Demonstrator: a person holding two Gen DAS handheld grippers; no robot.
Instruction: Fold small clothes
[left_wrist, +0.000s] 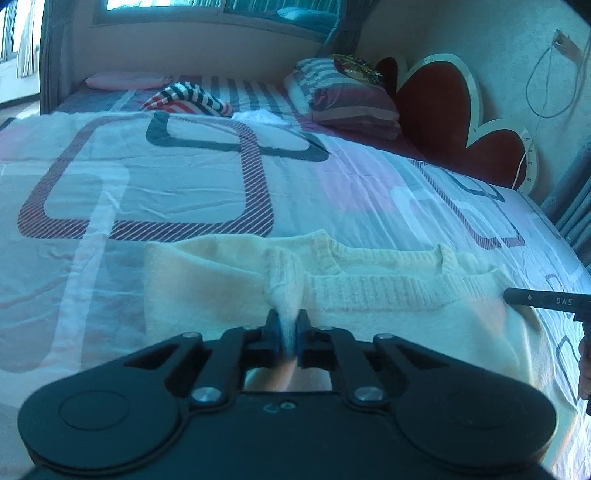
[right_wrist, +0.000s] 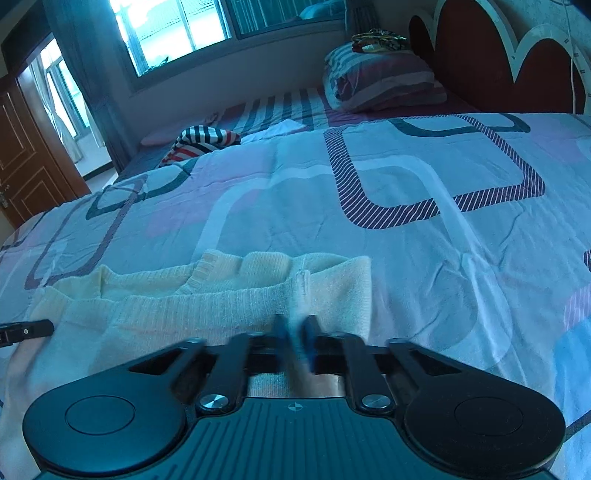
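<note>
A pinch of the cream sweater (left_wrist: 369, 332) is held tight in the closed left gripper (left_wrist: 288, 332), near the ribbed edge. Another pinch is held the same way in the closed right gripper (right_wrist: 295, 338). Both sides are probably gripped so the sweater can be lifted evenly and folded over. The sweater is spread on the patterned bed cover (right_wrist: 424, 177). A striped cloth (left_wrist: 188, 98) is lying far behind, near the pillow (left_wrist: 347, 96).

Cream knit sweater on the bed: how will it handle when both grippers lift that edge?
The cream knit sweater probably sags floppily between the left hand-held gripper and right hand-held gripper. The ribbed knit likely stretches. Likely light, and not slippery.
</note>
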